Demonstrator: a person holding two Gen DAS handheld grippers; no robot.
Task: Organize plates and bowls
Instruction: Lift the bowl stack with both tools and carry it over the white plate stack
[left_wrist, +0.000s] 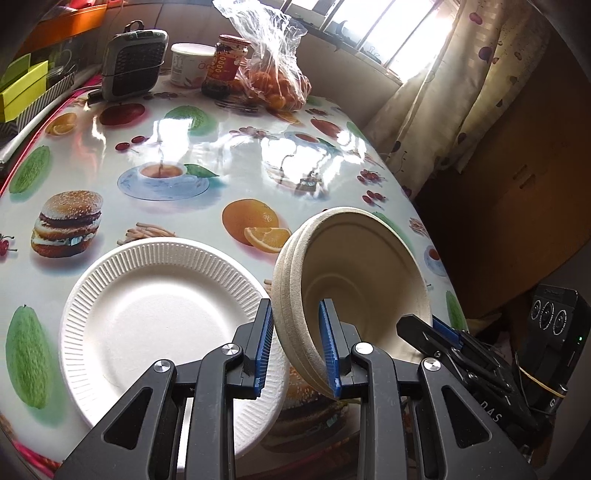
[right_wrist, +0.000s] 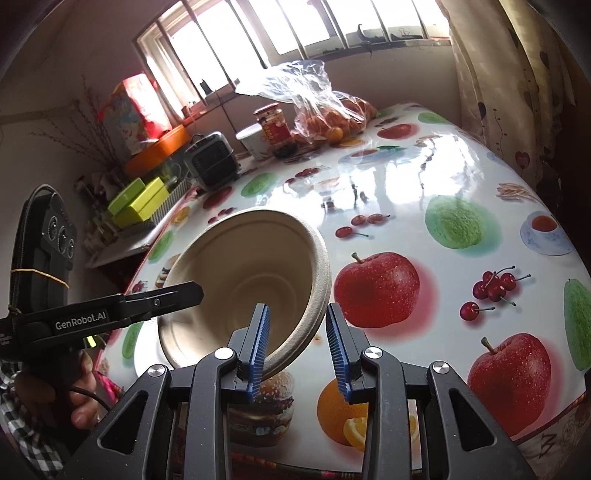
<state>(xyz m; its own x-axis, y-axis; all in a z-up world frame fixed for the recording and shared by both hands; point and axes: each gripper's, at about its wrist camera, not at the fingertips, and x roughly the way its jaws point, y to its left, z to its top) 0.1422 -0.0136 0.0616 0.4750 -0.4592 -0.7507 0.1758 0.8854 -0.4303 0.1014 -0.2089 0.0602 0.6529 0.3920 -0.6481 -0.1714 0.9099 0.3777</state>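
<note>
A stack of nested beige bowls (left_wrist: 369, 266) hangs tilted on its side just above the fruit-print table (left_wrist: 221, 147). My left gripper (left_wrist: 297, 347) is shut on its near rim, one blue pad outside and one inside. My right gripper (left_wrist: 424, 325) clamps the opposite rim. In the right wrist view the bowl stack (right_wrist: 240, 266) opens toward the camera, my right gripper (right_wrist: 298, 345) is shut on the rim, and the left gripper (right_wrist: 192, 291) reaches in from the left. A white ribbed paper plate (left_wrist: 159, 321) lies flat on the table, left of the bowls.
At the table's far end stand a clear bag of oranges (left_wrist: 277, 81), a red-lidded jar (left_wrist: 227, 62), a white tub (left_wrist: 188, 64) and a grey fan heater (left_wrist: 133, 62). Yellow-green boxes (left_wrist: 22, 88) sit off the left edge. A curtain (left_wrist: 461, 74) hangs to the right.
</note>
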